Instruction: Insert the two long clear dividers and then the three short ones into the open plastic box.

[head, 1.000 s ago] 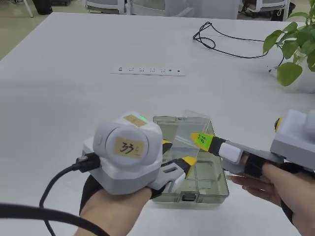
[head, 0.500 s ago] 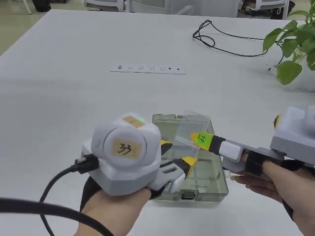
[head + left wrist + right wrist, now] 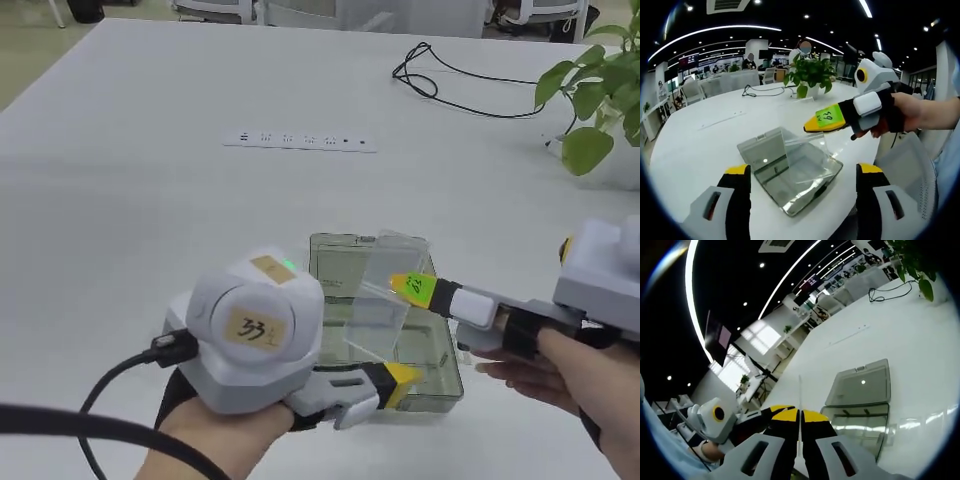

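Divider (image 3: 377, 312), pinched in right hand-held gripper (image 3: 413, 288), should enter box (image 3: 436, 393) upright; left hand-held gripper (image 3: 803, 170), jaws apart, could steady it

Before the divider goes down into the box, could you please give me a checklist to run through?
1. Right gripper shut on the clear divider: ok.
2. Box open, lid swung back: ok.
3. Divider above the box: ok.
4. Divider upright for insertion: not ok, it hangs tilted.
5. Left gripper open, holding nothing, its fingers clear of the divider: ok.
6. Divider edge lined up with a slot: cannot tell.
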Motion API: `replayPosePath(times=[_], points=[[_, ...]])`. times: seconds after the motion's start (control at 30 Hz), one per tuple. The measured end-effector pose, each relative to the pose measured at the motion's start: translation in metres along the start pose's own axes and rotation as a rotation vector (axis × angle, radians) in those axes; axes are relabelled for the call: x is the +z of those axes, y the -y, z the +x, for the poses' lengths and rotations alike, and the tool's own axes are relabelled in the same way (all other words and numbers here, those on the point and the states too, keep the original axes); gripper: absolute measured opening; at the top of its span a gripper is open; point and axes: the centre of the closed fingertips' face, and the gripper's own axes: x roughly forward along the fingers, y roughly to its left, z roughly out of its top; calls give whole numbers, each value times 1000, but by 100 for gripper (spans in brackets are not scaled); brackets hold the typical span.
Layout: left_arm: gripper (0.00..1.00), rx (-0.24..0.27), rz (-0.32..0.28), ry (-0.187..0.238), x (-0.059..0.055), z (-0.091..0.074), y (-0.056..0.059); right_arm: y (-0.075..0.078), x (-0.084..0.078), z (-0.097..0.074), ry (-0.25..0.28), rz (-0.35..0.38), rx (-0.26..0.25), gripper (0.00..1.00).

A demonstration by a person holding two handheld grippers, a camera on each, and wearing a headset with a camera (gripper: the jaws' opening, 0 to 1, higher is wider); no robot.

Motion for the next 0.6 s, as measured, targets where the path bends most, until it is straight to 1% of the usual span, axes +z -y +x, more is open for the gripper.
replayPosePath(times=[0.03, 0.1, 0.23, 0.27, 0.37, 0.4, 0.53, 0.6], points=[[95, 2, 6, -2, -2, -1, -1, 0, 0, 0, -2, 7, 1, 2], [100, -2, 12, -9, -5, -2, -2, 1, 0, 0, -3, 7, -2, 2], [100, -8, 16, -10, -11, -4, -5, 2, -2, 0, -14, 13, -8, 2], [100, -3, 14, -23, -15, -4, -7, 3, -2, 0, -17, 17, -10, 2], [100, 11, 15, -25, -20, -6, -11, 5, -1, 0, -31, 16, -19, 2], [100, 22, 10, -35, -24, -8, -14, 5, -1, 0, -35, 14, -22, 2], [99, 61, 30, -33, -32, -15, -23, 10, -1, 0, -70, 10, -48, 2], [98, 80, 24, -43, -36, -17, -27, 11, -2, 1, -88, 13, -53, 2]])
